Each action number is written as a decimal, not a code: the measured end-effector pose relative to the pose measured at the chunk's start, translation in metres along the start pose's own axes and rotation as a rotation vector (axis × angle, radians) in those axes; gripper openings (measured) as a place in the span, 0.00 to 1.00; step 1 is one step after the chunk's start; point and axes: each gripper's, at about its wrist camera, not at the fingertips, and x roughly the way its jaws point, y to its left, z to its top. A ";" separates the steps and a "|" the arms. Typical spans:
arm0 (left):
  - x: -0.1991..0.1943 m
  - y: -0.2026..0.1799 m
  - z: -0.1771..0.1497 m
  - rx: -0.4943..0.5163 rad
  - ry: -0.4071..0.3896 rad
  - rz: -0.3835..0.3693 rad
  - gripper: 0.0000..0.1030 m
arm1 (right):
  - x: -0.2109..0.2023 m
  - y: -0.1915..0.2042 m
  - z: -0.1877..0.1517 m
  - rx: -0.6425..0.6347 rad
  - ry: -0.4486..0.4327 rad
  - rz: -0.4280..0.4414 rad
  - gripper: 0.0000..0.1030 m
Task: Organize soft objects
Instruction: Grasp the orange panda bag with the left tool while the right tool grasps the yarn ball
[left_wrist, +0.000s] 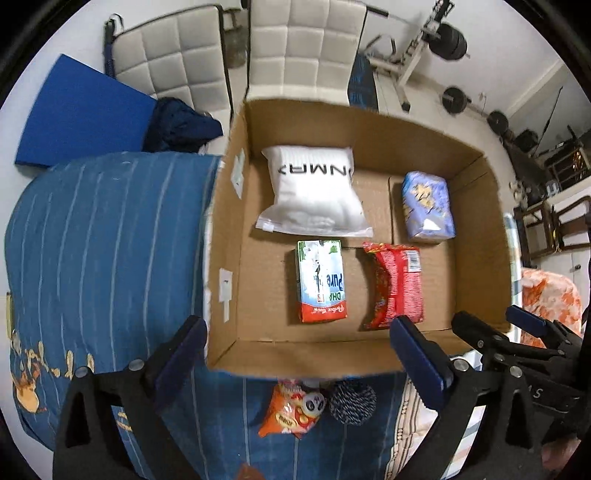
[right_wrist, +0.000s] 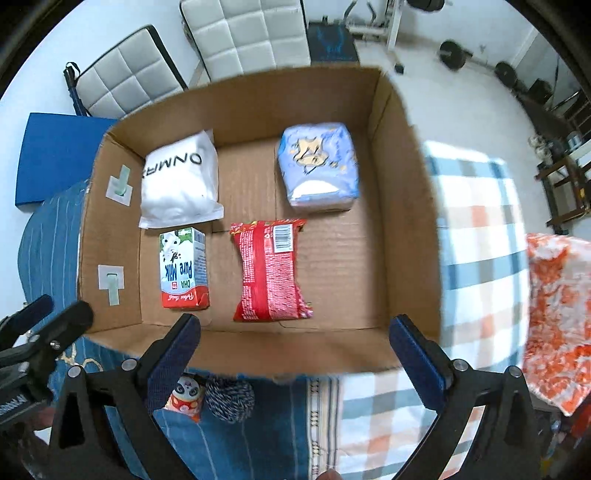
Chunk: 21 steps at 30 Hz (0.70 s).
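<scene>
A: Where's free floor in the cardboard box (right_wrist: 402, 206)?
B: Along its right wall; white bag (right_wrist: 179, 184), blue pack (right_wrist: 319, 166), milk carton (right_wrist: 183, 269), red packet (right_wrist: 267, 269) sit left and centre.
A: Grippers?
B: Left gripper (left_wrist: 299, 354) and right gripper (right_wrist: 295, 349) spread wide, empty, over the near rim; yarn ball (right_wrist: 229, 400) lies outside it

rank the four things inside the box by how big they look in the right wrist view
1. white zip bag
2. blue tissue pack and red snack packet, too alike to rank
3. milk carton, smallest

All lie on the cardboard box floor.
</scene>
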 end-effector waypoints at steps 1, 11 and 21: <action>-0.003 -0.002 0.000 -0.002 -0.014 0.001 0.99 | -0.007 -0.001 -0.003 -0.002 -0.011 -0.004 1.00; -0.065 -0.007 -0.036 0.007 -0.144 0.012 0.99 | -0.079 -0.002 -0.035 -0.020 -0.151 -0.056 1.00; -0.120 -0.010 -0.064 0.011 -0.260 0.022 0.99 | -0.142 -0.002 -0.071 -0.015 -0.261 -0.067 1.00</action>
